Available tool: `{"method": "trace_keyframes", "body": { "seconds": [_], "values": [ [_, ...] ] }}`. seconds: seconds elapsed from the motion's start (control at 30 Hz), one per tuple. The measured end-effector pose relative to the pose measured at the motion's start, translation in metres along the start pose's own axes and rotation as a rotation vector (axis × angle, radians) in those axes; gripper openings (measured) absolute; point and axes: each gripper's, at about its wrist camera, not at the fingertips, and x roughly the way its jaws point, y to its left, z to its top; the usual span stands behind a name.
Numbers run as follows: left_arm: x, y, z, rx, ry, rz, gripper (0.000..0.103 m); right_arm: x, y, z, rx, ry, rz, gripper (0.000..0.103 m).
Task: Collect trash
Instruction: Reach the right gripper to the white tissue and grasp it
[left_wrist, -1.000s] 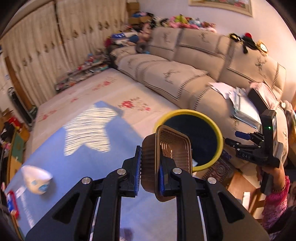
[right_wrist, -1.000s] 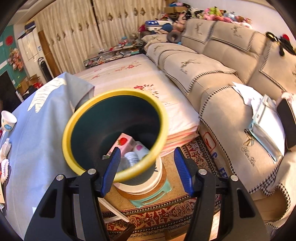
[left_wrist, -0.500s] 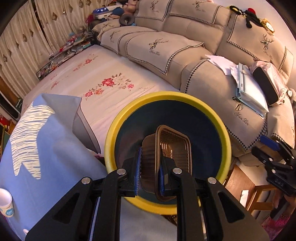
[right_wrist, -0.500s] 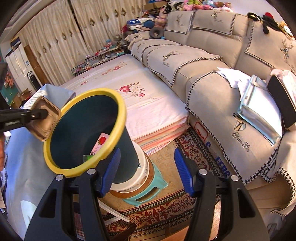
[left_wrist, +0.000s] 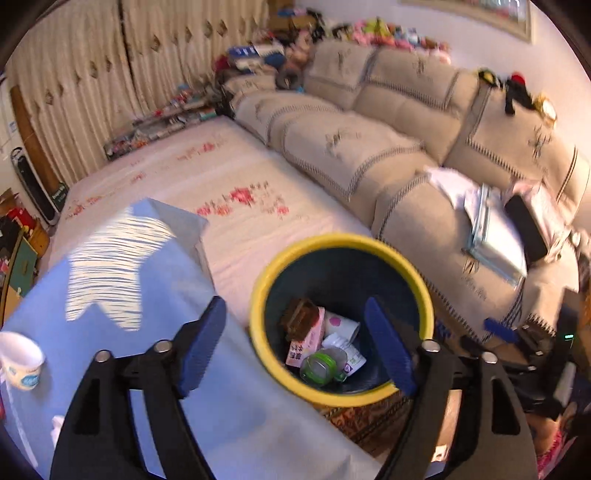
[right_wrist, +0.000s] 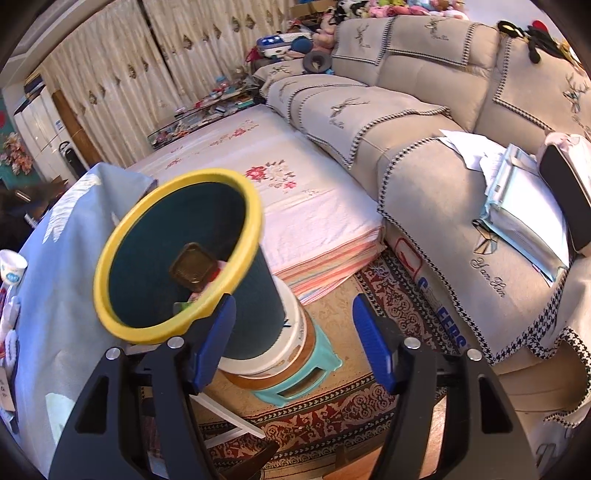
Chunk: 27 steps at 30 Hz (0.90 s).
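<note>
The trash bin (left_wrist: 340, 239), dark with a yellow rim, stands beside the blue-covered table. My left gripper (left_wrist: 294, 305) hovers above its mouth, jaws opening wide with nothing between the pads. The brown plastic tray (left_wrist: 300, 320) lies loose inside, on a pink carton (left_wrist: 307, 341) and a green-capped bottle (left_wrist: 320, 366). In the right wrist view the bin (right_wrist: 207, 172) tilts toward the lens with the tray (right_wrist: 192, 266) inside. My right gripper (right_wrist: 293, 301) is just right of the bin, jaws opening and holding nothing. One of its blue fingers (left_wrist: 500, 328) shows in the left wrist view.
The bin rests on stacked stools (right_wrist: 295, 373) over a patterned rug (right_wrist: 399, 306). A paper cup (left_wrist: 19, 360) stands on the blue tablecloth (left_wrist: 122, 306). A flowered mattress (right_wrist: 295, 192) and a beige sofa (right_wrist: 424, 147) with papers and a bag lie beyond.
My left gripper has opened and let go of the brown tray, which dropped into the bin. The left gripper has drawn back from the bin. The right view has shifted slightly.
</note>
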Motion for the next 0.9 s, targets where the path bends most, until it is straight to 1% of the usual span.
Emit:
{"method": "trace_keyframes", "body": {
  "seconds": [0.03, 0.07, 0.1, 0.17, 0.27, 0.3, 0.4, 0.43, 0.53, 0.6, 0.7, 0.8, 0.9],
  "values": [
    [-0.025, 0.010, -0.005, -0.019, -0.043, 0.010, 0.083, -0.001, 0.007, 0.000, -0.014, 0.000, 0.009, 0.063],
    [-0.042, 0.016, -0.010, -0.035, -0.069, 0.021, 0.085, -0.002, 0.016, 0.000, -0.035, 0.000, 0.021, 0.063],
    [-0.062, 0.025, -0.016, -0.056, -0.098, 0.031, 0.088, -0.003, 0.025, 0.000, -0.052, -0.001, 0.031, 0.063],
    [-0.104, 0.050, -0.036, -0.118, -0.165, 0.062, 0.093, -0.007, 0.047, 0.001, -0.097, -0.003, 0.069, 0.063],
    [-0.159, 0.087, -0.074, -0.197, -0.237, 0.148, 0.094, -0.013, 0.089, 0.003, -0.178, -0.003, 0.148, 0.063],
    [-0.178, 0.102, -0.091, -0.236, -0.259, 0.191, 0.095, -0.015, 0.101, 0.003, -0.200, -0.002, 0.170, 0.063],
    [-0.220, 0.135, -0.135, -0.331, -0.302, 0.290, 0.096, -0.021, 0.148, 0.001, -0.289, 0.004, 0.243, 0.064],
    [-0.234, 0.147, -0.153, -0.370, -0.310, 0.335, 0.097, -0.022, 0.167, -0.001, -0.324, 0.012, 0.277, 0.064],
    [-0.261, 0.173, -0.197, -0.437, -0.314, 0.425, 0.097, -0.025, 0.221, -0.006, -0.418, 0.048, 0.373, 0.064],
    [-0.272, 0.184, -0.224, -0.466, -0.306, 0.469, 0.097, -0.028, 0.259, -0.010, -0.480, 0.074, 0.436, 0.064],
    [-0.283, 0.200, -0.255, -0.489, -0.289, 0.505, 0.097, -0.030, 0.305, -0.012, -0.541, 0.107, 0.505, 0.064],
    [-0.285, 0.212, -0.272, -0.516, -0.279, 0.519, 0.097, -0.023, 0.351, -0.011, -0.569, 0.152, 0.553, 0.067],
    [-0.281, 0.221, -0.284, -0.533, -0.273, 0.502, 0.097, -0.014, 0.388, -0.013, -0.609, 0.190, 0.558, 0.068]
  ]
}}
